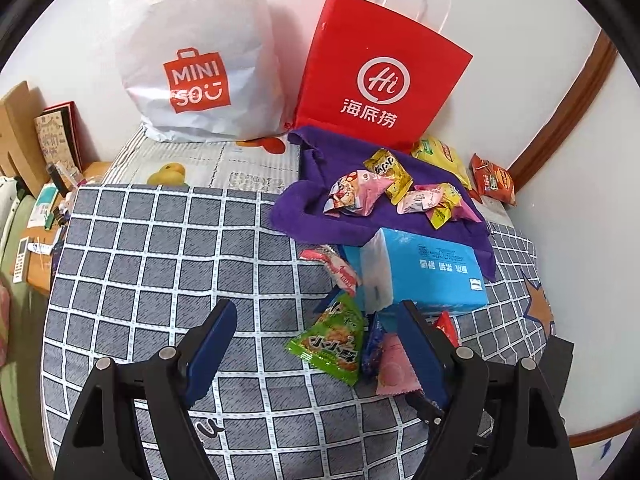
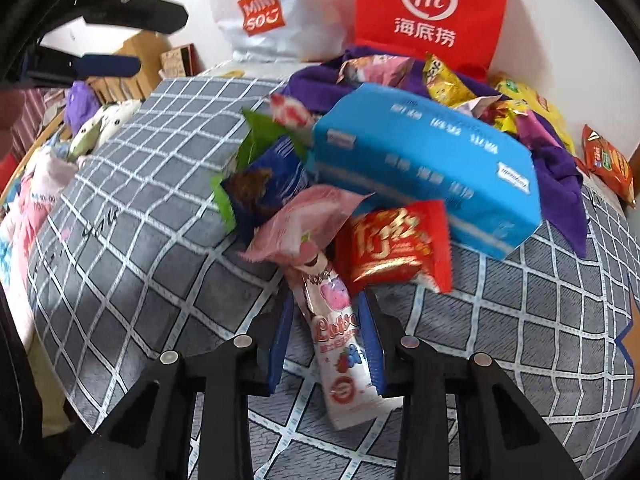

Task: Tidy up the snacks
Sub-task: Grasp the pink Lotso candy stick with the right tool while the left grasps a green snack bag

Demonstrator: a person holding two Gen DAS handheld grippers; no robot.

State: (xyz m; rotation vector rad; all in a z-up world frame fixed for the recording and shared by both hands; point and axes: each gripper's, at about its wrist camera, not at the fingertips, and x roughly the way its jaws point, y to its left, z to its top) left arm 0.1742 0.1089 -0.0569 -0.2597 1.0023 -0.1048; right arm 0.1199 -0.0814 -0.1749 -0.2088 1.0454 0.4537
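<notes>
A long white and pink snack stick (image 2: 340, 352) lies on the checked cover between my right gripper's (image 2: 326, 300) jaws. The right pad touches it; a narrow gap shows at the left pad. Beyond it sit a pink packet (image 2: 304, 220), a red packet (image 2: 394, 246), a dark blue packet (image 2: 264, 184) and a blue tissue box (image 2: 424, 160). My left gripper (image 1: 318, 308) hangs open over a green snack packet (image 1: 332, 344) next to the tissue box (image 1: 432, 272). Several small snacks (image 1: 360, 192) lie on a purple cloth (image 1: 320, 208).
A white shopping bag (image 1: 196, 60) and a red paper bag (image 1: 380, 76) stand against the wall at the back. An orange packet (image 1: 494, 180) lies near the wall. A cluttered wooden table (image 1: 40, 256) sits left of the bed. The left gripper (image 2: 160, 40) shows top left in the right wrist view.
</notes>
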